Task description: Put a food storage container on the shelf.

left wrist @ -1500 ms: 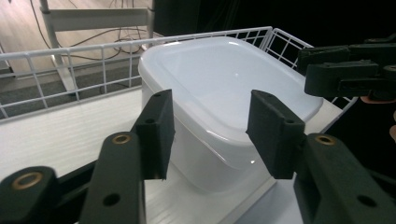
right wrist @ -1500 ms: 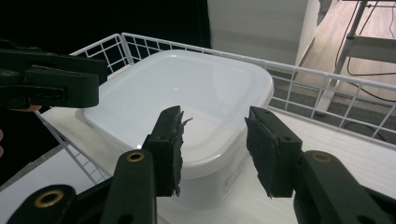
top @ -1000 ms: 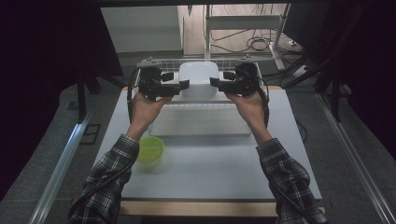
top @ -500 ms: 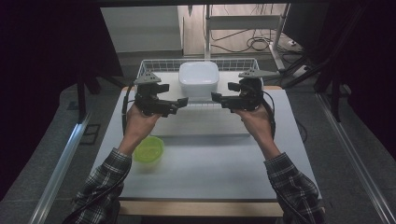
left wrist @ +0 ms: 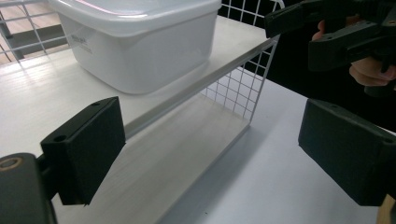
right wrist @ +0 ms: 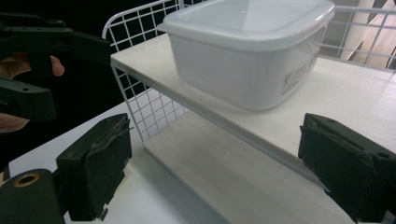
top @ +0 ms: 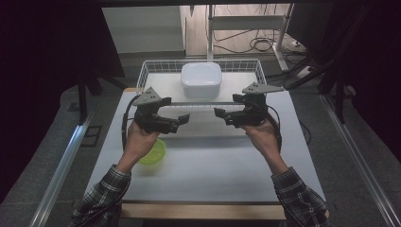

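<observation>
1. Both of our grippers have drawn back toward the near side and sunk since the earlier frames, when they flanked the white lidded container on the shelf; it now sits alone.
2. Our left gripper hangs over the table in front of the wire rack, left of centre. Its jaws have just been opening and stand wide apart with nothing between them, as the left gripper view confirms.
3. Our right gripper mirrors it right of centre. Its jaws have also just been opening, are spread wide, and hold nothing.
4. We see the container resting upright, lid on, on the rack's upper white shelf board, about midway across and toward the far side. Neither gripper touches it.
5. A lower board lies beneath that shelf, and a green bowl sits on the table at near left, partly behind our left forearm.
6. We judge that the container has been set on the shelf and released, so the step in hand is the retreat from it.
7. The next move, as we read it, calls for clearing the rack's front wire edge without snagging it. If the bowl comes next, our left gripper is nearer and would need to swing down toward it.
</observation>
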### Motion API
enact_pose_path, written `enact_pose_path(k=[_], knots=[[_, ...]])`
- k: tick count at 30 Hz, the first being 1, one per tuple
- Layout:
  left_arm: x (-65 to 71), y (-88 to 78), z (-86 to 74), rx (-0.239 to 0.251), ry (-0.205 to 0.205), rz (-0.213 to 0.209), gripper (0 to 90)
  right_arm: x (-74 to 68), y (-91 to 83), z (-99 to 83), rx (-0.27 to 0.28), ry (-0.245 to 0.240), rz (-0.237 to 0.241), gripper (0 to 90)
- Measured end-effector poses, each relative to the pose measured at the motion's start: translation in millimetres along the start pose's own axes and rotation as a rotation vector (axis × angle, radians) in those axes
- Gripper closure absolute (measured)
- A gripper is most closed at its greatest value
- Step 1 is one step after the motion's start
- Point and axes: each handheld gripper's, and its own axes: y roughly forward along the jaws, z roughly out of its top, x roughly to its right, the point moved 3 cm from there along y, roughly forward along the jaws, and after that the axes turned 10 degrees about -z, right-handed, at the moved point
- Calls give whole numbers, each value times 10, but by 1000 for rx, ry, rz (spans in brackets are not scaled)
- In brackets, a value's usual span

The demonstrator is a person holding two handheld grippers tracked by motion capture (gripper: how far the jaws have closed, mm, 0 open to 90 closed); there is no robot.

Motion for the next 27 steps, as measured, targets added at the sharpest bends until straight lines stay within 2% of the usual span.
enact_pose_path(k=[6,13,15,17,20,25,27], knots=[[27,-42,-118,26,14,-16,75,-21,-33,-132,-13,-26,1,65],[36,-43,-322,-21,-3,-15,74,-32,-57,-285,-24,-47,-1,50],[36,-43,-429,-54,-18,-17,76,-35,-70,-347,-32,-58,-6,44],[37,-50,-490,-70,-32,-17,78,-39,-80,-385,-36,-56,-7,38],[49,-69,-562,-81,-52,-25,78,-44,-96,-444,-45,-28,5,34],[85,-91,-658,-94,-50,-14,77,-61,-119,-531,-48,-35,0,29],[113,-98,-722,-107,-43,-5,74,-77,-127,-599,-50,-53,-8,24]])
